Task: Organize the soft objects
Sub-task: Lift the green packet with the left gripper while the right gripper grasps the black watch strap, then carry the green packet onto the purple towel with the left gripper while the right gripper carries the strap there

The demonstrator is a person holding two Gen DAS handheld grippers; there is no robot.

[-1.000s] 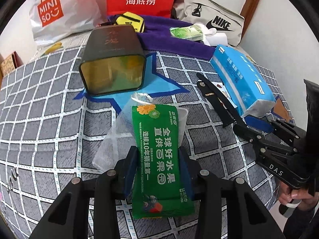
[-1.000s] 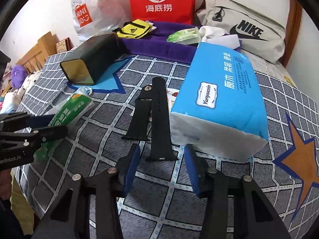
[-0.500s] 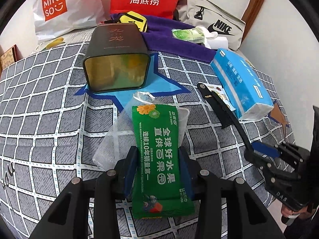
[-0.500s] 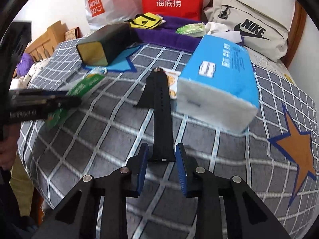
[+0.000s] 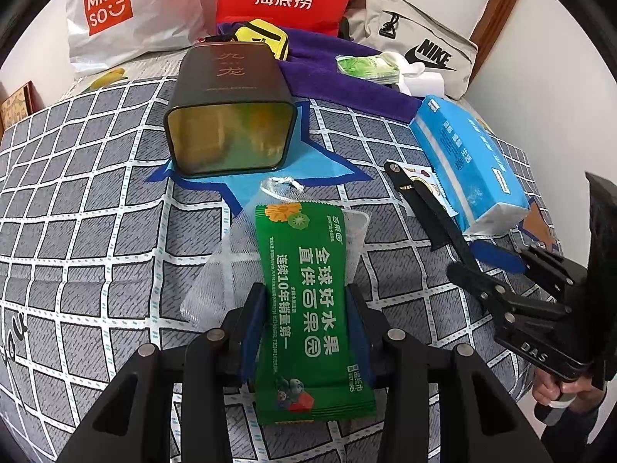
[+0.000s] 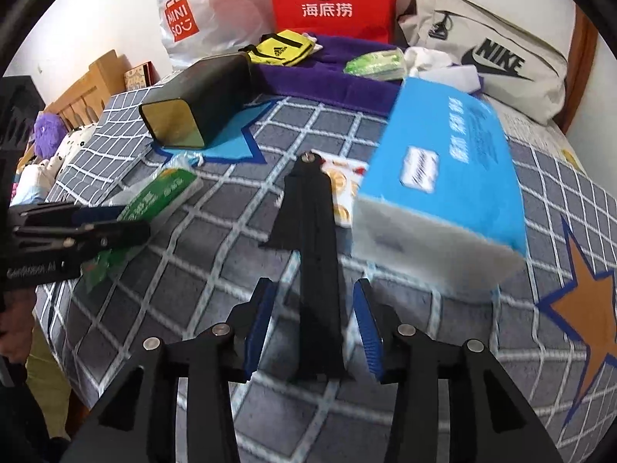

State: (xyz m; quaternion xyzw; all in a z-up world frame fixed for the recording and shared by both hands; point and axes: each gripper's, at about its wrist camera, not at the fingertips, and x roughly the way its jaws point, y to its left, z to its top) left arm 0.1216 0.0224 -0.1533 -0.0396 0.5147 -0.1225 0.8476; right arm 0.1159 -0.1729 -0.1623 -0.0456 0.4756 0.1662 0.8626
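My left gripper (image 5: 306, 308) is shut on a green wet-wipes packet (image 5: 308, 301), held over the checked bedspread with a clear plastic wrapper (image 5: 227, 270) under it. The packet also shows at the left of the right wrist view (image 6: 162, 196). My right gripper (image 6: 314, 308) is open, its blue pads on either side of a black watch strap (image 6: 318, 270) that lies on the bed. In the left wrist view the strap (image 5: 432, 208) runs into the right gripper (image 5: 489, 266). A blue tissue pack (image 6: 447, 177) lies just right of the strap.
A dark tin box (image 5: 231, 115) lies on its side on a blue star patch, open end toward me. A purple towel (image 5: 347, 81), yellow pouch (image 5: 266, 38), green packet (image 5: 366, 67), bags and a Nike pouch (image 5: 416, 46) line the back. The bed edge is at the left (image 6: 58, 308).
My right gripper has moved forward along the black strap and opened wider around it. My left gripper has stayed shut on the green packet, shifting only slightly.
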